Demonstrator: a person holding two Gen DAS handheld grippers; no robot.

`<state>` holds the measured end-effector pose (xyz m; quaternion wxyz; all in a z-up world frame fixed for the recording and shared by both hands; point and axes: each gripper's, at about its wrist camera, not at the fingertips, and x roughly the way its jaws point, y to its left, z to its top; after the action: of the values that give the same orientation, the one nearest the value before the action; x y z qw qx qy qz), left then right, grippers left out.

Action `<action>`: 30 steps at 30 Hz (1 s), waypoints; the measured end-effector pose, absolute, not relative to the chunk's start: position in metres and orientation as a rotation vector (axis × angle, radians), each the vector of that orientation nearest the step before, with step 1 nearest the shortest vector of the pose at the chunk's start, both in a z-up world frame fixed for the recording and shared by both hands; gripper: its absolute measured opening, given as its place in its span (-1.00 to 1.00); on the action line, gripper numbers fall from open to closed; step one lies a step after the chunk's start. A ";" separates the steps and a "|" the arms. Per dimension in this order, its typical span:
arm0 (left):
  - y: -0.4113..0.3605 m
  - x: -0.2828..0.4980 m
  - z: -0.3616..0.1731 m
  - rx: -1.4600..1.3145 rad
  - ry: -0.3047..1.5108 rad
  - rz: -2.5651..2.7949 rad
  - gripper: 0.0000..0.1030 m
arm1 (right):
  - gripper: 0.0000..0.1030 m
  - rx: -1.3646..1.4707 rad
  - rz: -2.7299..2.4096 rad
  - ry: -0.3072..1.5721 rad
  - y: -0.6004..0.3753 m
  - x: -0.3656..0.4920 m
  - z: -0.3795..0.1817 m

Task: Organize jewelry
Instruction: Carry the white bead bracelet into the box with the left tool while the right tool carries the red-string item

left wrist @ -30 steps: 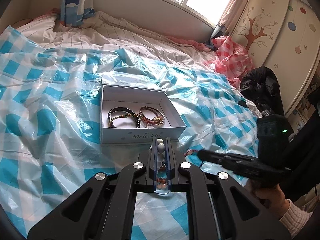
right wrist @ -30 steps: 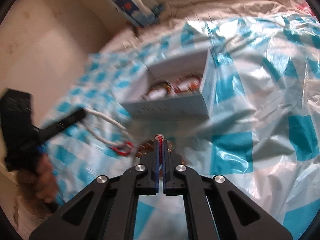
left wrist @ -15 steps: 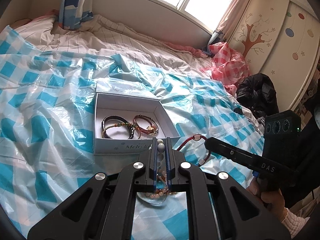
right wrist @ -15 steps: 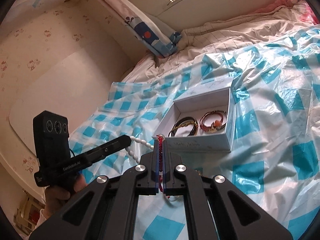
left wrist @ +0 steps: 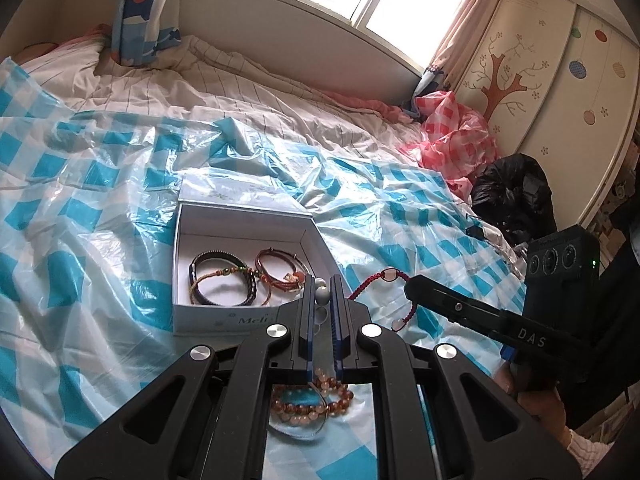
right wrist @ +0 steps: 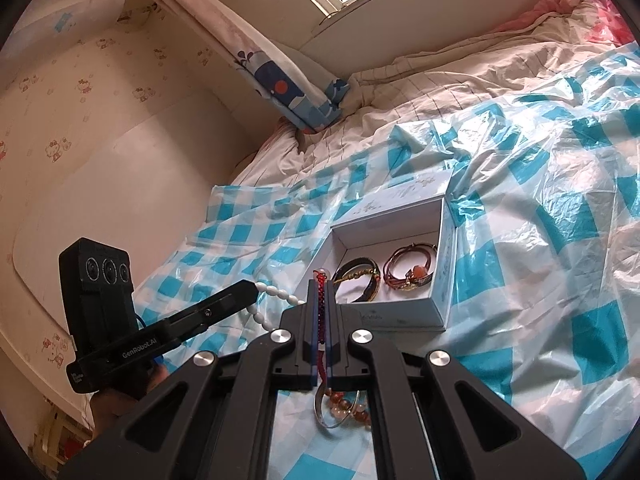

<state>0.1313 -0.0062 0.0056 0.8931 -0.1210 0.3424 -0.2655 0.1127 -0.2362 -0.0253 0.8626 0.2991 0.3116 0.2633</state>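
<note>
My left gripper (left wrist: 322, 280) is shut on a white bead bracelet (left wrist: 322, 295), held just in front of the open white box (left wrist: 224, 320). Inside the box lie a black bracelet (left wrist: 222, 280) and a red-brown bracelet (left wrist: 280, 272). To the right, my right gripper (left wrist: 410, 282) pinches a red cord bracelet (left wrist: 376, 280). In the right wrist view the right gripper (right wrist: 320, 280) is shut on that red cord bracelet (right wrist: 320, 304), near the box (right wrist: 400, 316). The left gripper (right wrist: 250, 288) trails the white beads (right wrist: 276, 294). An amber bead bracelet (left wrist: 312, 396) lies on the sheet below.
A blue-and-white checked plastic sheet (left wrist: 80, 240) covers the bed. A silver bangle (right wrist: 326, 412) lies by the amber beads. A black bag (left wrist: 512, 196) and pink checked plastic (left wrist: 452, 136) sit at the right edge, with a wardrobe behind. A pillow (right wrist: 296, 92) leans at the head.
Both grippers have lifted with their bracelets still held. The red cord bracelet now hangs clear of the sheet. The amber beads have come into view under the fingers.
</note>
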 end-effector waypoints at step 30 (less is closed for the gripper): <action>-0.015 0.179 -0.008 -0.302 0.689 -0.523 -0.87 | -0.94 0.629 0.498 0.620 -0.225 0.176 -0.028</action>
<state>0.1791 -0.0150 -0.0078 0.8968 -0.1459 0.3328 -0.2526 0.1763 -0.2250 -0.0280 0.8742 0.3014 0.2967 0.2385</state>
